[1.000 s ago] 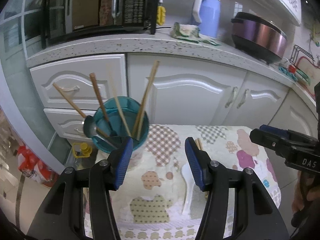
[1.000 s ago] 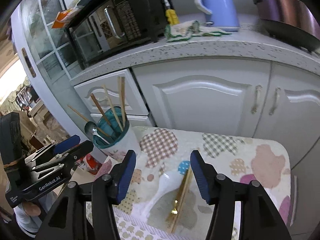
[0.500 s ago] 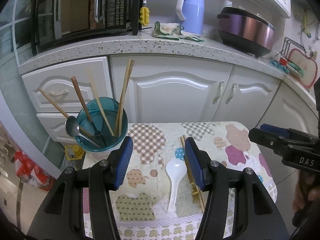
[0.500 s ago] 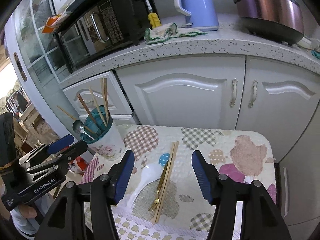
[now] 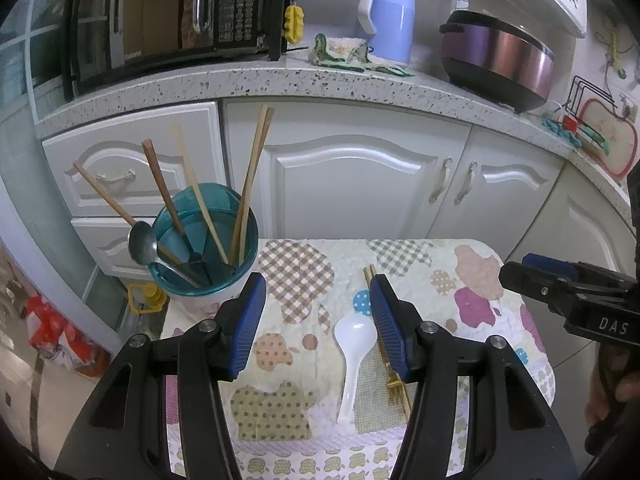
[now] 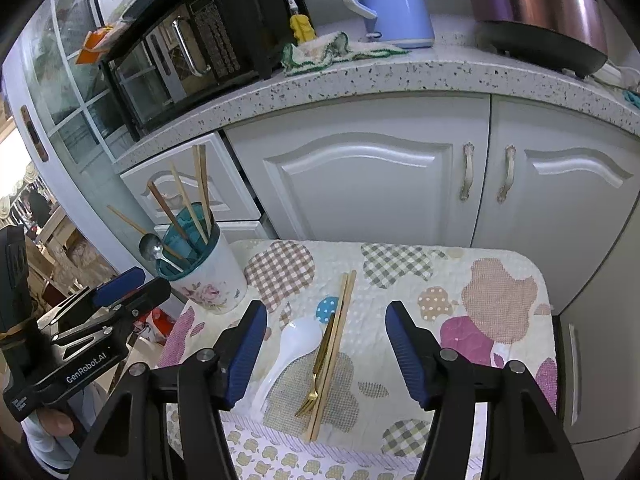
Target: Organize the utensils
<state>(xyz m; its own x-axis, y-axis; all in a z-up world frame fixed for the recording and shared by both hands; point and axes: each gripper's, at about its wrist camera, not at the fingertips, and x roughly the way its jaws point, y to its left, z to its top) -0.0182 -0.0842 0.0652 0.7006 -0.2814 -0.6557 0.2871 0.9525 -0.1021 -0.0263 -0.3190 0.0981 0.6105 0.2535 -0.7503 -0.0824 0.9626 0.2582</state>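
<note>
Nearest us, our left gripper (image 5: 318, 320) and right gripper (image 6: 324, 350) both hover spread wide, holding nothing, above the patchwork-patterned cloth-covered table (image 6: 500, 280). On it lie one white plastic soup spoon (image 6: 288, 350), one gold metal fork (image 6: 318, 372) and one pair of pale wooden chopsticks (image 6: 340, 328), side by side. Farther left stands one teal-rimmed floral ceramic holder (image 5: 204, 240), containing one metal spoon (image 5: 141, 242) and five chopsticks. Beyond, the speckled counter (image 5: 320, 80) carries one black microwave (image 5: 168, 20), one blue kettle (image 5: 388, 16) and one purple rice cooker (image 5: 500, 60).
</note>
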